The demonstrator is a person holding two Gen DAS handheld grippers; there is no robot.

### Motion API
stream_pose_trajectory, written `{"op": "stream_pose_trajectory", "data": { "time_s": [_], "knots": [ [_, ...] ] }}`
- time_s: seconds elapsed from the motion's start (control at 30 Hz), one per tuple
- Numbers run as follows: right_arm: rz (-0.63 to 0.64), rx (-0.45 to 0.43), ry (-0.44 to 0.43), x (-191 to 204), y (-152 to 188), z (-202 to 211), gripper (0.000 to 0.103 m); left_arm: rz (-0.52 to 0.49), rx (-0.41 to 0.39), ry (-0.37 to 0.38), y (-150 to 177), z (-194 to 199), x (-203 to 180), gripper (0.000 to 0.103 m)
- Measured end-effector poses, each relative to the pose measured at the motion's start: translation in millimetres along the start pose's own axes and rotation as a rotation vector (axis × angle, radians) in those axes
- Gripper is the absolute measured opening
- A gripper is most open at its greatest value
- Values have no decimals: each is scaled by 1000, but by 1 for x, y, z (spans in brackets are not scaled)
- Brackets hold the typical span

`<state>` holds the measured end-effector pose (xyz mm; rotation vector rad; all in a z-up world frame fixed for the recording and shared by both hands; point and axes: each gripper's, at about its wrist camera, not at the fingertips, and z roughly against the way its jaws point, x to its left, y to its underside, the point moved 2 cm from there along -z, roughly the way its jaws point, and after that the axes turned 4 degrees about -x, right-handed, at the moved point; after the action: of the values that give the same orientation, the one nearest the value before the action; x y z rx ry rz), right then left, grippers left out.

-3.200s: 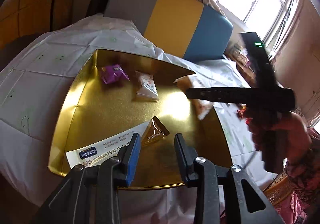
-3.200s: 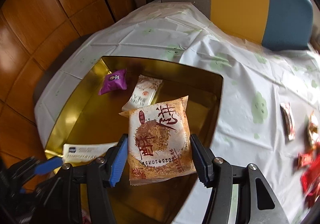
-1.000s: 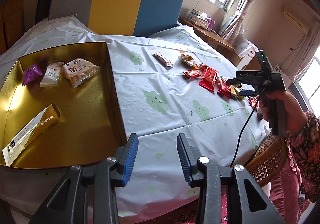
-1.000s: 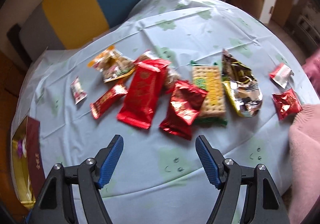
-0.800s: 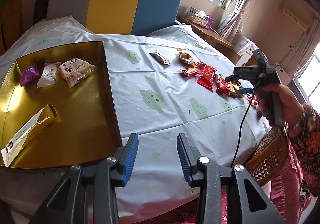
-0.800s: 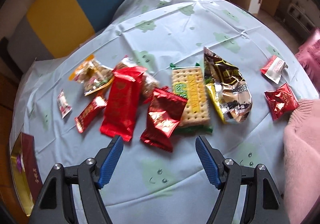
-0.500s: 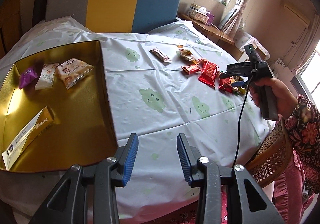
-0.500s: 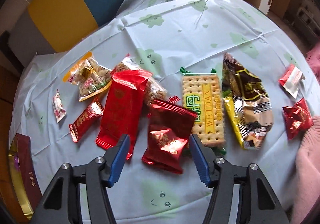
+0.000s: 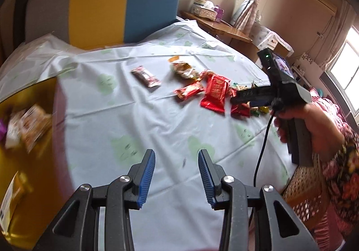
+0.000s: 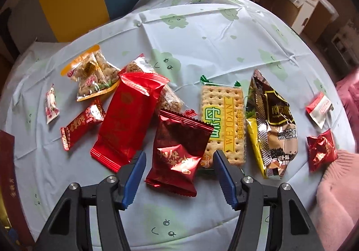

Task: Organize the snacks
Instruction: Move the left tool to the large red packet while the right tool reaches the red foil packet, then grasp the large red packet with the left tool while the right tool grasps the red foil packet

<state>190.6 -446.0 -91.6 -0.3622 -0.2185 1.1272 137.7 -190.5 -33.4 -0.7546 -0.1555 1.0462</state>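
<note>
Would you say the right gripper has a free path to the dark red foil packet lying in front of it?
Probably yes. The right gripper has open jaws that already straddle the dark red foil packet, and nothing lies on top of it. One edge overlaps the cracker pack, so that finger may nudge the crackers.

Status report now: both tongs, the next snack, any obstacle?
Left tongs open, empty. Right tongs open astride shiny dark-red foil snack packet, not gripping. Cracker pack partly under it, long red foil packet close by.
</note>
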Motion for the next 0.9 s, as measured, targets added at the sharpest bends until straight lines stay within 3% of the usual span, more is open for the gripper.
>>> {"op": "stream_pose_trajectory", "data": {
  "time_s": [0.07,0.13,0.27,0.5,0.67,0.9],
  "knots": [
    [26,-4,-1,2,1,0,60,-1,8,5,-12,-15,-6,40],
    [50,-11,6,3,3,2,47,1,10,11,-21,-26,-11,40],
    [50,-14,-7,0,4,2,46,-20,7,5,-43,-49,-23,40],
    [-112,37,-221,-12,17,7,45,-31,4,12,-72,-89,-39,40],
    [-205,39,-189,-32,18,6,45,-64,53,42,-87,-129,-61,45],
    [-336,28,-168,-61,19,6,45,-203,106,60,-95,-180,-94,48]
  ]
}}
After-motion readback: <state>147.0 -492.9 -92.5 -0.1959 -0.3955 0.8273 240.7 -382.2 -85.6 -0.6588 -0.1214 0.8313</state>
